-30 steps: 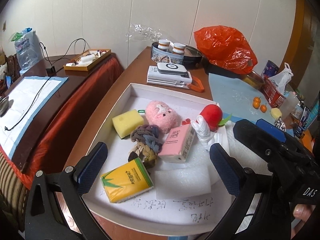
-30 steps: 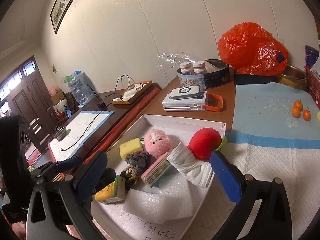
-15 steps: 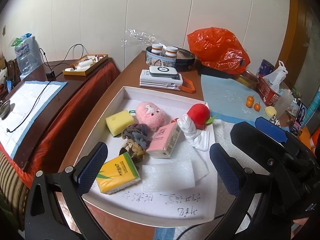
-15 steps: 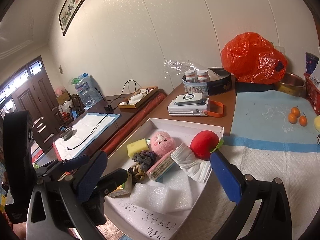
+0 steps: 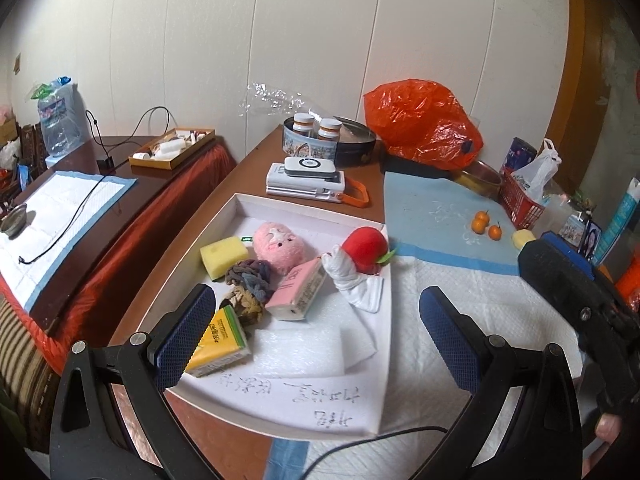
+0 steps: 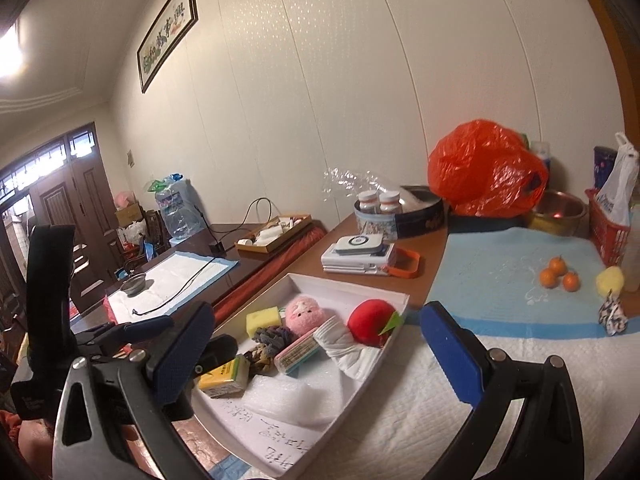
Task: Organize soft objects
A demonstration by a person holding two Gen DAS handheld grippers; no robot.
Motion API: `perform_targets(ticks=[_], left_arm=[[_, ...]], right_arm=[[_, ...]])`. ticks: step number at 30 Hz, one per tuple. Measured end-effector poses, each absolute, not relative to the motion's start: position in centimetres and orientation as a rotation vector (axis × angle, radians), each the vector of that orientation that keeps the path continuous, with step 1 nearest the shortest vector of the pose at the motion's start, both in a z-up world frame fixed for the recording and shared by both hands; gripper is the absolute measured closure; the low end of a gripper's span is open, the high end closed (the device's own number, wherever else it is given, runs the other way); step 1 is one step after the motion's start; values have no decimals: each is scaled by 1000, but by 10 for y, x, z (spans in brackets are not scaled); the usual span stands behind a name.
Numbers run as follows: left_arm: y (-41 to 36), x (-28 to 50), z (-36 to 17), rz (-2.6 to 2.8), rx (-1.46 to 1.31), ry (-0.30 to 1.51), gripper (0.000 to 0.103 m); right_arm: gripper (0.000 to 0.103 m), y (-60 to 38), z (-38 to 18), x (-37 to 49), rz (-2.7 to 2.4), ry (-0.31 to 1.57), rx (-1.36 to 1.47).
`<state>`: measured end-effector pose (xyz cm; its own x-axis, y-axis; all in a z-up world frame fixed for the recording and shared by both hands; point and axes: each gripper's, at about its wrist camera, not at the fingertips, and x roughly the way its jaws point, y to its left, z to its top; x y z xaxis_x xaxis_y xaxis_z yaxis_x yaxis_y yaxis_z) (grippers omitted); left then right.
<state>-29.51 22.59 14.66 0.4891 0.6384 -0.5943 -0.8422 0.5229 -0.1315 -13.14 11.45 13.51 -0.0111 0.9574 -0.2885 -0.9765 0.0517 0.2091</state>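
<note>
A white tray (image 5: 384, 364) holds a yellow sponge (image 5: 222, 256), a pink plush (image 5: 282, 246), a knitted cloth bundle (image 5: 248, 276), a pink tissue pack (image 5: 298, 294), a yellow tissue pack (image 5: 222, 340), a rolled white cloth (image 5: 352, 280), a red plush apple (image 5: 366, 246) and white foam sheets (image 5: 304, 348). My left gripper (image 5: 316, 340) is open and empty, above the tray's near end. My right gripper (image 6: 316, 352) is open and empty, held back and high over the tray (image 6: 352, 392); the red apple (image 6: 370, 322) and pink plush (image 6: 306, 314) show there.
A stack of white boxes (image 5: 306, 182) and a round tin (image 5: 330, 146) stand behind the tray. An orange plastic bag (image 5: 424, 124) sits at the back. Small oranges (image 5: 486, 224) lie on a blue mat (image 5: 432, 216). A red basket (image 5: 522, 200) is at far right.
Both grippers have pulled back and up from the tray, so the tray looks smaller and lower. Nothing in the tray has moved. Both stay open.
</note>
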Motion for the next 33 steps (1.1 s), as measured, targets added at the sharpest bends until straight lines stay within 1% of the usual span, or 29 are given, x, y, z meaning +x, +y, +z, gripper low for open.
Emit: perform_targets(ticks=[6,11,16,22,28,33], left_arm=[[207,-283,159,988,-410,544,0],[181,-278,176,1034,-346,512,0],[155,-276,188,1125,-309,486,0],[129,-275,194,1322,-294,468,0],[106,-277,198,1310,-328,429,0],[92,-274,196,1352,-329,425,0]], right_arm=[[0,90,140,-108,1510,357,-40],[0,71,145,-92,1500,330,-19],[0,52,156,-88,1491,261,-26],[0,32,165,-79,1449,249,-12],[0,15,166,-62,1437,293,18],[0,-5,162,-55,1448,286,64]])
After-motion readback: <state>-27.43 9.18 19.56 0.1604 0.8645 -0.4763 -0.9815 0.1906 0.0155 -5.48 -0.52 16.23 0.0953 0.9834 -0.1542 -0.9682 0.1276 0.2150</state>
